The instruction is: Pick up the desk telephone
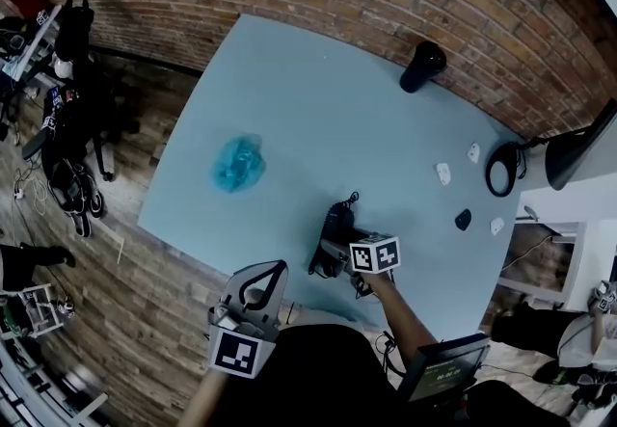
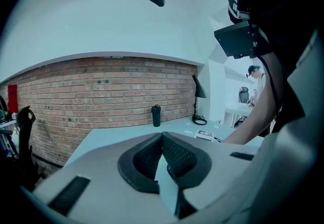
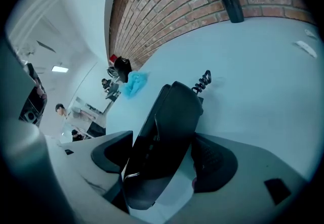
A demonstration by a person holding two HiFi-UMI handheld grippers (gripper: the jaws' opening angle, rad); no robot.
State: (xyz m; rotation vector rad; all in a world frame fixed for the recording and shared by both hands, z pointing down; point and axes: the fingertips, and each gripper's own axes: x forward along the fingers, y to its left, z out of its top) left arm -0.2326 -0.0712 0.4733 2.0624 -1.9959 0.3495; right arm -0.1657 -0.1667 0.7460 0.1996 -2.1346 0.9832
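Now our R gripper [image 3: 164, 157], jaws spread wide, straddles the desk telephone [image 3: 172, 127] lengthwise, near-to-far; L gripper [image 1: 272, 273], pressed together, sits farther off.

Desk telephone [image 1: 335, 230]: black, glossy plastic, long and narrow from the head view, with a raised, rounded top. A black coiled cord [image 3: 203, 81] comes off its far end and curls on the surface. Location: pale blue table [image 1: 318, 97], close to the near edge. Pose: long axis runs away from the person, askew between the spread jaws of the right gripper [image 3: 166, 149]. Pad contact cannot be made out
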